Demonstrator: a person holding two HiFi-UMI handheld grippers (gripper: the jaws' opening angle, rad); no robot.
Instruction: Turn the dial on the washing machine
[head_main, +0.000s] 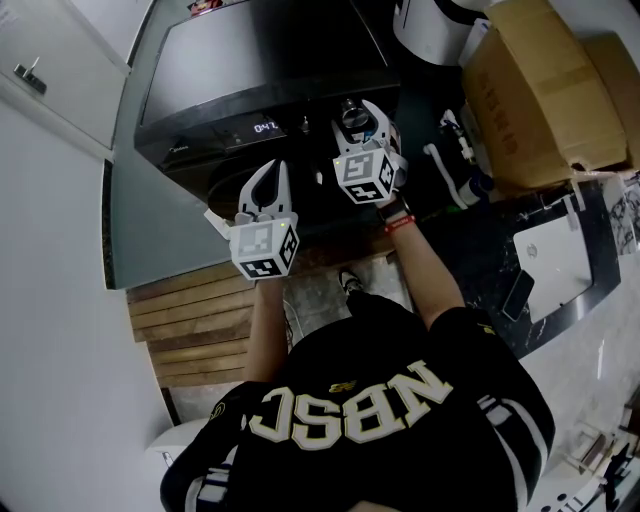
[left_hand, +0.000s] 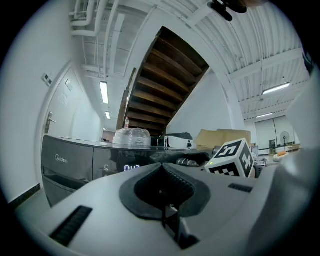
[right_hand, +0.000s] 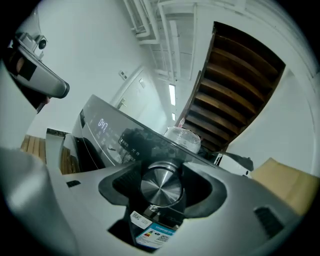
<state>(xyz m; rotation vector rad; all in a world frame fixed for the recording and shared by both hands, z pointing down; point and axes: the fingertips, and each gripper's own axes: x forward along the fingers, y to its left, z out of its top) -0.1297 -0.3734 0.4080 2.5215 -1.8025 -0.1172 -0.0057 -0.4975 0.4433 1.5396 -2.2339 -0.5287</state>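
The dark washing machine (head_main: 250, 60) stands in front of me, its lit display (head_main: 265, 127) reading 0:47. Its silver dial (right_hand: 161, 186) sits on the front panel to the right of the display. My right gripper (head_main: 360, 110) is shut on the dial, with a jaw pressed against each side, as the right gripper view shows (right_hand: 161, 175). My left gripper (head_main: 270, 170) hovers lower left of it, in front of the panel and apart from it. Its jaws meet at the tips with nothing between them (left_hand: 162, 166). The left gripper view also shows the machine (left_hand: 75, 160).
Cardboard boxes (head_main: 540, 90) stand to the right of the machine. A plastic-wrapped bundle (left_hand: 132, 136) lies on its top. Wooden planks (head_main: 190, 320) lie on the floor at my lower left, a white door (head_main: 40, 60) stands far left, and a wooden staircase (left_hand: 165, 85) rises behind.
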